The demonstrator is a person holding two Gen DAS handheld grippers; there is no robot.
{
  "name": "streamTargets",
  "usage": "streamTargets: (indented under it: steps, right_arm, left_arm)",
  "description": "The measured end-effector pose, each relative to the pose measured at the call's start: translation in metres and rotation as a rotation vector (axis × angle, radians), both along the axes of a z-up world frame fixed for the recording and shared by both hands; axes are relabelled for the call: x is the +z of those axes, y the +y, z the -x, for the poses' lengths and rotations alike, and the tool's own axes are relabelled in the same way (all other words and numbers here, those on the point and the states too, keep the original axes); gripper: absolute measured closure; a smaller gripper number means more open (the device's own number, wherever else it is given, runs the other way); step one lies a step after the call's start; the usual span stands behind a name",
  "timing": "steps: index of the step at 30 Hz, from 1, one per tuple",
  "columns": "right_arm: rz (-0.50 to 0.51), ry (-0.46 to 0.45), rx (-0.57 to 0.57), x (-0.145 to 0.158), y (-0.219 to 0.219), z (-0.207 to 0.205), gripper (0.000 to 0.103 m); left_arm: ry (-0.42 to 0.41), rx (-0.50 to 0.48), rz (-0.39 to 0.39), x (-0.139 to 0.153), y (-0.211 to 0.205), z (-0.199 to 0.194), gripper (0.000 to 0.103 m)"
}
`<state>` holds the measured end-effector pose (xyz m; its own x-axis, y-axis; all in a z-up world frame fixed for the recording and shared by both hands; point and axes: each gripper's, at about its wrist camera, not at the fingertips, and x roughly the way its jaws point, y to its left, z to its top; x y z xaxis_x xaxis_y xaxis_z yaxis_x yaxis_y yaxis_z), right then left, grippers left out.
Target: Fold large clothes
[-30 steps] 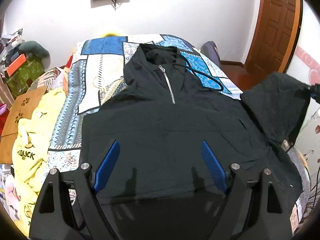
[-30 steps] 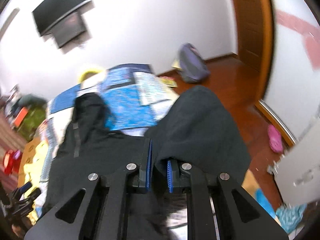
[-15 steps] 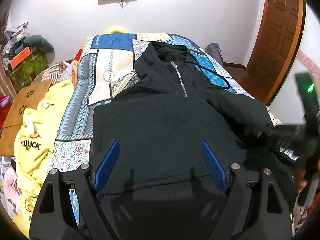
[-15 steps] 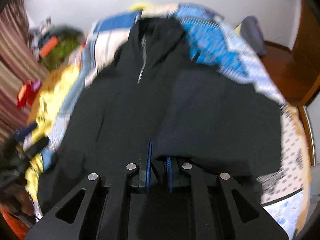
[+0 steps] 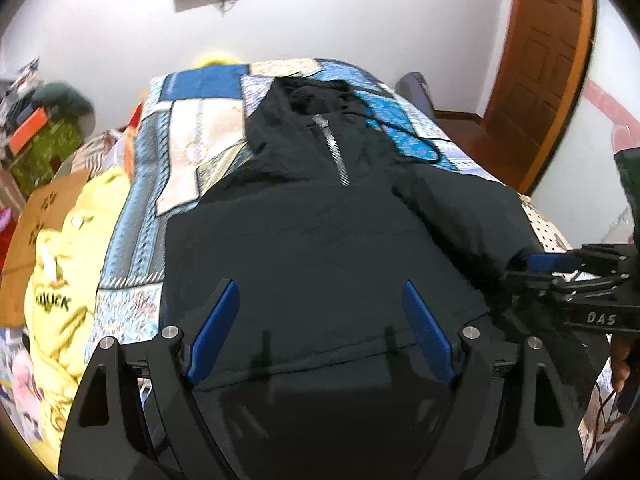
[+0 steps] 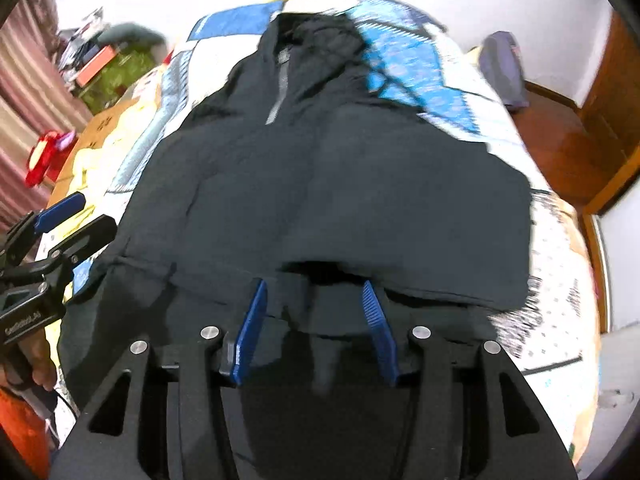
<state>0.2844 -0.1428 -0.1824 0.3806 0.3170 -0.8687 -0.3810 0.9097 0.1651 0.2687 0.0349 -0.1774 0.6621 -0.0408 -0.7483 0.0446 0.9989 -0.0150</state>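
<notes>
**With the sleeve laid across, right gripper lets go of the hoodie**

While the black hoodie (image 5: 320, 240) lies face up on the patchwork bedspread (image 5: 192, 152), hood toward the far wall and hem toward the person, its right sleeve (image 6: 420, 200) sits folded in over the chest. That's prob. why the right gripper (image 6: 316, 320) is where it is: low over the sleeve's cuff end, right at the spot where the fabric was meant to land. Its jaws have just been opening and now stand partly apart; the dark cloth edge lies between and just ahead of the blue pads (image 6: 252, 320), but they don't press on it, so the sleeve looks released, not held.

The left gripper (image 5: 320, 320) hangs over the hoodie's lower front w/ jaws wide apart and nothing in them. Judging by its place, it's waiting near the hem/left side for its own turn, not pinning anything down.

The zipper (image 5: 336, 156) runs up the middle, handy as a centre line for judging how far each side folds in. A drawstring (image 5: 420, 144) trails off the hood onto the bedspread.

A yellow garment (image 5: 60, 280) is heaped at the bed's left edge, well apart from the hoodie, so it shouldn't get in the way.

Progress, as a guess: one sleeve in, left side and the bottom-to-top fold not yet done. Fabric looks thick-ish, so the folded sleeve may bulge.
</notes>
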Motion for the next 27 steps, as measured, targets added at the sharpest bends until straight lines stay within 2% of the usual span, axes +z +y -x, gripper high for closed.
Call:
streamTargets:
  steps: [6,11,15,18,22,27]
  right_arm:
    - [-0.019,-0.084,-0.147,0.016,-0.063,-0.001,0.057]
    - [-0.018,-0.084,-0.258,0.012,-0.103,-0.008,0.057]
    - [-0.017,-0.055,-0.286,0.000,-0.116,-0.004,0.057]
    - [-0.017,-0.029,-0.284,-0.013,-0.118,-0.005,0.057]
    - [-0.029,-0.006,-0.294,-0.025,-0.123,-0.007,0.057]
    - [-0.025,0.044,-0.299,-0.042,-0.125,-0.011,0.057]
  left_arm:
    - [-0.045,-0.123,-0.072,0.015,-0.050,-0.012,0.020]
    - [-0.079,-0.248,-0.172,0.017,-0.105,-0.024,0.020]
    - [-0.032,-0.348,-0.201,0.001,-0.141,-0.036,0.019]
    - [0.014,-0.398,-0.258,-0.018,-0.158,-0.046,0.019]
    - [0.095,-0.463,-0.286,-0.043,-0.171,-0.061,0.019]
    - [0.145,-0.475,-0.345,-0.068,-0.190,-0.081,0.019]
